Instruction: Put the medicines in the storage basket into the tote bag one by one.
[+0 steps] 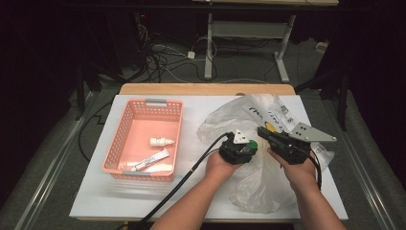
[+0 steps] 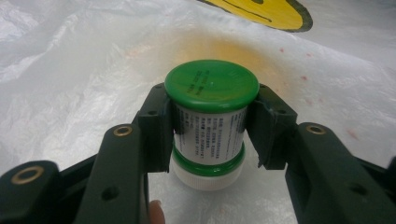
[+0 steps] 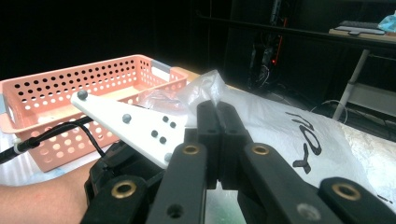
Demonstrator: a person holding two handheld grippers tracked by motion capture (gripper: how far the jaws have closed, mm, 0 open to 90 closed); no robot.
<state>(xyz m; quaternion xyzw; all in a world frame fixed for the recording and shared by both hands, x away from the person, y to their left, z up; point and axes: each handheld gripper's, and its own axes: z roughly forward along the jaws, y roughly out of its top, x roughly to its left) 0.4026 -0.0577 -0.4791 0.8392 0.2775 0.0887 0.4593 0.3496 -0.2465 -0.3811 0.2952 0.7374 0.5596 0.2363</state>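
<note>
My left gripper is shut on a small bottle with a green cap, a printed white label and a white base. Its pads press on both sides of the bottle just under the cap. Below it lies a crinkled translucent plastic bag with a yellow print. In the high view the left gripper holds the green-capped bottle over the bag at the table's right centre. Beside it, my right gripper has its jaws together on a fold of the bag. In the right gripper view that gripper pinches bunched plastic.
A pink perforated basket stands on the left of the white table. It holds a white dropper bottle and a tube. Cables trail off the front edge. Beyond the table are a dark floor and desk legs.
</note>
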